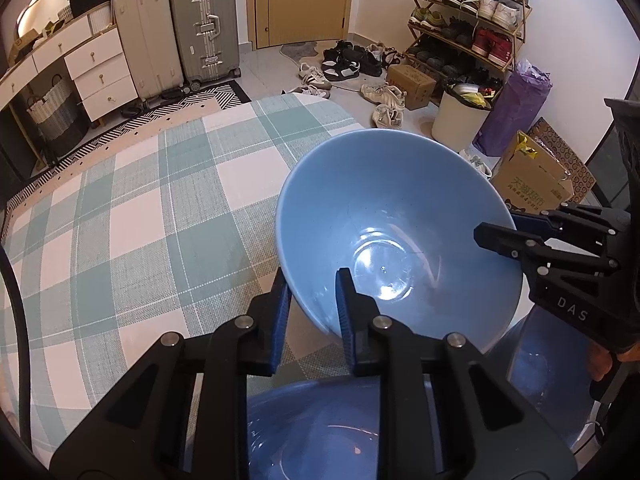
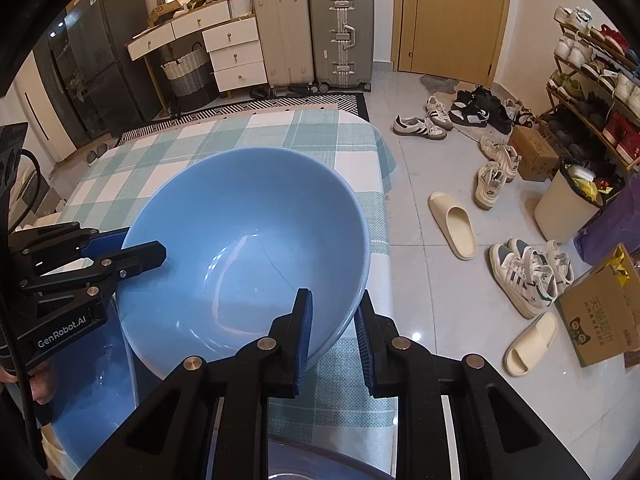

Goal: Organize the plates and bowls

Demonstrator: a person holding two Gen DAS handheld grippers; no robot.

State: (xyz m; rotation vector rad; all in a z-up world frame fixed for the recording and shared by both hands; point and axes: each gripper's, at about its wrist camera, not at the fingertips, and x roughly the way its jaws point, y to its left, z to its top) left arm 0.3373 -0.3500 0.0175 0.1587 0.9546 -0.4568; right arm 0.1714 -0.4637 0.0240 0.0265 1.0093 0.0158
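My left gripper [image 1: 310, 300] and right gripper [image 2: 334, 324] each clamp the rim of a light blue bowl [image 1: 384, 220], tilted above the checked surface [image 1: 140, 208] near its right edge; suitcases [image 2: 312, 28], a door [image 2: 452, 16] and scattered shoes [image 2: 528, 272] fill the room behind

Table [image 1: 120, 208], checked cloth [image 2: 132, 168], perhaps plates [image 1: 320, 432]
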